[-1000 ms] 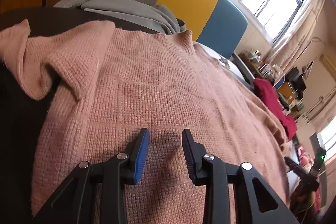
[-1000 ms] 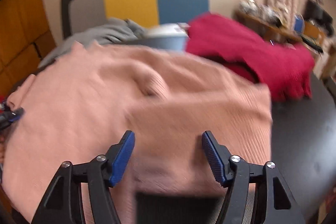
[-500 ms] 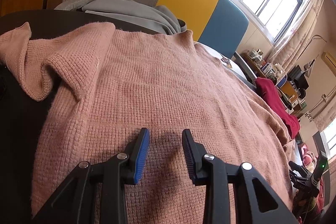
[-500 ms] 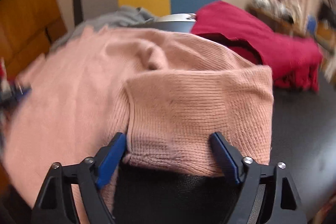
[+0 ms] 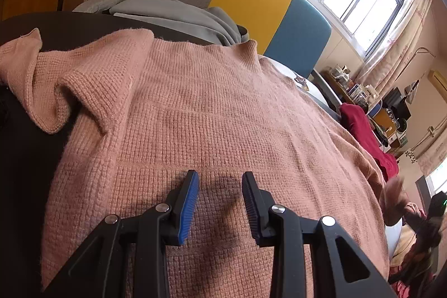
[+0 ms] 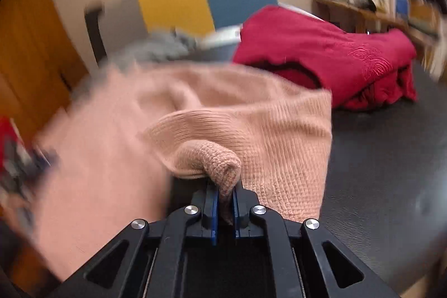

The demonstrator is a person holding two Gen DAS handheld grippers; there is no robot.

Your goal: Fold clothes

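Observation:
A pink knit sweater point(image 5: 212, 113) lies spread over a dark surface point(image 5: 25, 158), its left sleeve bunched at the upper left. My left gripper point(image 5: 220, 186) is open and hovers low over the sweater's lower part, nothing between its blue pads. In the right wrist view the sweater point(image 6: 251, 124) has a folded-over flap, and my right gripper point(image 6: 225, 196) is shut on a pinched bunch of its hem, lifting it off the dark surface point(image 6: 377, 158). The left part of that view is motion-blurred.
A red garment point(image 6: 329, 55) lies heaped beyond the sweater on the right, also seen at the far right as the red garment point(image 5: 363, 127). A grey garment point(image 5: 173, 13) rests against a grey, yellow and blue headboard point(image 5: 251, 4). A cluttered shelf point(image 5: 357, 91) stands by the window.
My right gripper has closed on the sweater's hem and raised it; half a second ago it stood open astride the hem. The left gripper has stayed in place, open.

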